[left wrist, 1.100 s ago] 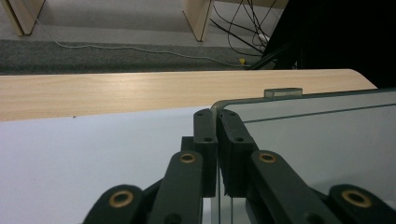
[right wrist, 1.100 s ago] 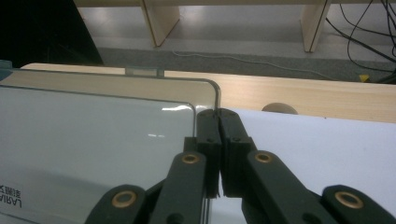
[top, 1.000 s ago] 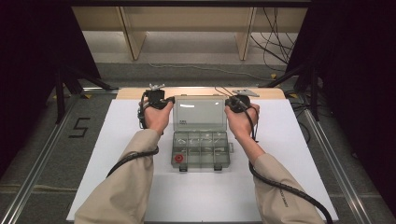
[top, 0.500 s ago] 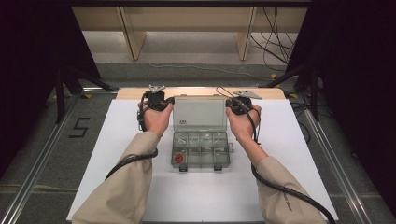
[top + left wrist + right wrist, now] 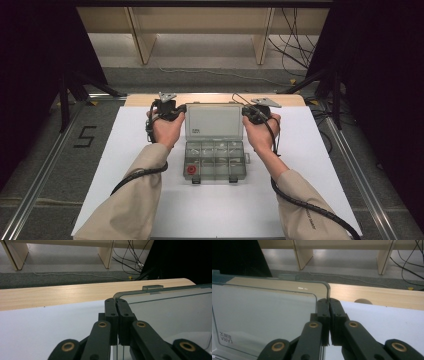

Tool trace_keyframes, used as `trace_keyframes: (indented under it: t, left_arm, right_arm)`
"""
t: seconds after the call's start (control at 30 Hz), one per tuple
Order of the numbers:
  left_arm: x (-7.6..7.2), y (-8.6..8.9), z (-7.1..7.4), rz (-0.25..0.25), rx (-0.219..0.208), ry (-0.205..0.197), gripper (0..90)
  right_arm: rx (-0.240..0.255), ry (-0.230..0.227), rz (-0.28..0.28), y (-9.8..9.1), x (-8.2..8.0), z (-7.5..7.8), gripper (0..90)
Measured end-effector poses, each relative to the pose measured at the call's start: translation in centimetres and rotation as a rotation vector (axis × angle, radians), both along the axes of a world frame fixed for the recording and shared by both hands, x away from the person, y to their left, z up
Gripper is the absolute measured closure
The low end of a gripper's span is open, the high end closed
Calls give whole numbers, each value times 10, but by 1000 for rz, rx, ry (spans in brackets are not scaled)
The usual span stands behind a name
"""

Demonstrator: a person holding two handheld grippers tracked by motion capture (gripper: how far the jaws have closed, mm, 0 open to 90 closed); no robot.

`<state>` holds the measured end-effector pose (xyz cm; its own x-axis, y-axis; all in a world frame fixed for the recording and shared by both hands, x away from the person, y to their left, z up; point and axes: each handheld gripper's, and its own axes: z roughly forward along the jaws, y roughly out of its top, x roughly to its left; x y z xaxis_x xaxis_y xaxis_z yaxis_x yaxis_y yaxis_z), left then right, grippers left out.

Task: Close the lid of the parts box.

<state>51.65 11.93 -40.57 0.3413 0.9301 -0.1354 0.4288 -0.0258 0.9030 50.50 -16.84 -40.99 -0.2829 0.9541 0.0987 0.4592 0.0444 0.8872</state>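
A clear plastic compartment box (image 5: 215, 161) sits mid-table on a white sheet, its lid (image 5: 214, 122) swung up and back. One front-left compartment holds a small red part (image 5: 192, 170). My left gripper (image 5: 181, 111) is shut on the lid's left edge, near its top corner. My right gripper (image 5: 245, 113) is shut on the lid's right edge at about the same height. In the left gripper view the jaws (image 5: 116, 301) pinch the thin lid (image 5: 170, 312) edge. The right gripper view shows the same hold (image 5: 328, 301) on the lid (image 5: 262, 312).
The white sheet (image 5: 125, 155) covers most of the table, and a strip of bare wood (image 5: 142, 99) shows at the far edge. Beyond it are the floor, wooden shelf legs (image 5: 141, 45) and loose cables (image 5: 295, 35). Black stands flank the table.
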Motion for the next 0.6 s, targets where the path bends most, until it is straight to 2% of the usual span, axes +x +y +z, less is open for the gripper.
trace_keyframes:
  t: [0.1,0.3,0.6]
  left_arm:
    - [-1,1,1,-7,10,-5,883]
    - [-4,0,0,-1,-4,-13,884]
    - [-8,0,1,-1,0,-18,884]
  right_arm:
    - [-1,0,6,-1,-1,0,884]
    - [-7,2,7,-1,-5,1,884]
    - [1,-21,19,-2,-9,1,884]
